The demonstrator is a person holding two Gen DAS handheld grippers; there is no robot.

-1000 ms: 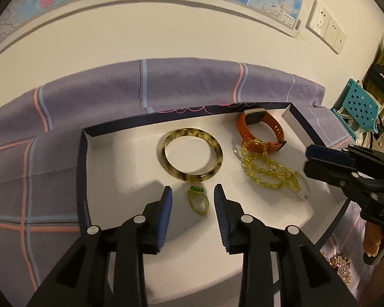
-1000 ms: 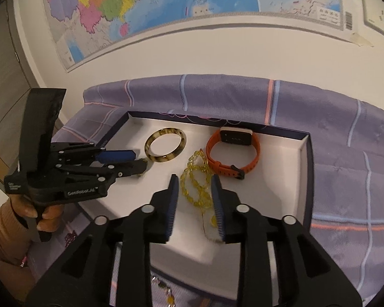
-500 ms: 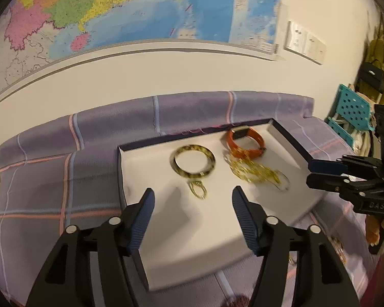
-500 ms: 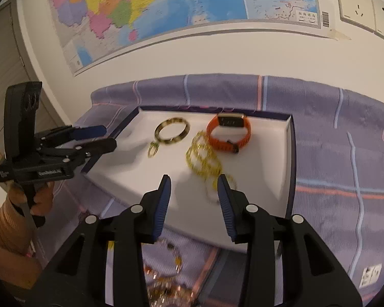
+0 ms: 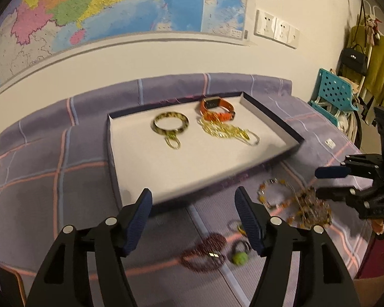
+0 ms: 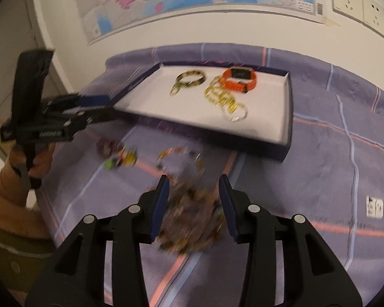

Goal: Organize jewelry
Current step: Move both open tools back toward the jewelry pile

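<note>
From my left hand-held gripper [image 5: 193,209] I see the whole tray [image 5: 268,111] lying on the purple checked cloth [image 5: 38,179], and beyond it a turquoise stool [image 5: 332,94] and a yellow-green garment [image 5: 379,61] hanging on the wall, which my other view does not show. The right view gives instead my own left hand [image 6: 35,161] in an orange sleeve [image 6: 2,194], wrapped round the handle of the left tool, and a small white label [image 6: 374,206] on the cloth.

Inside the tray lie a tortoiseshell bangle [image 5: 170,125], a gold ring [image 5: 173,142] just in front of it, an orange watch [image 5: 216,109] at the far side, and a yellow chain [image 5: 225,130] trailing from the watch towards a pale loop [image 5: 252,138].

Outside, on the cloth in front of the tray, lie a dark red beaded bracelet [image 5: 204,252], a small piece with a green bead [image 5: 239,255], and a tangled heap of beaded jewelry [image 5: 302,204].

My left jaws are opening, wide apart over the tray's near edge, with nothing between them. My right hand-held gripper [image 6: 193,199] is released too, its jaws parted and hovering over that blurred heap [image 6: 192,217]; I cannot tell whether the pads touch it.
</note>
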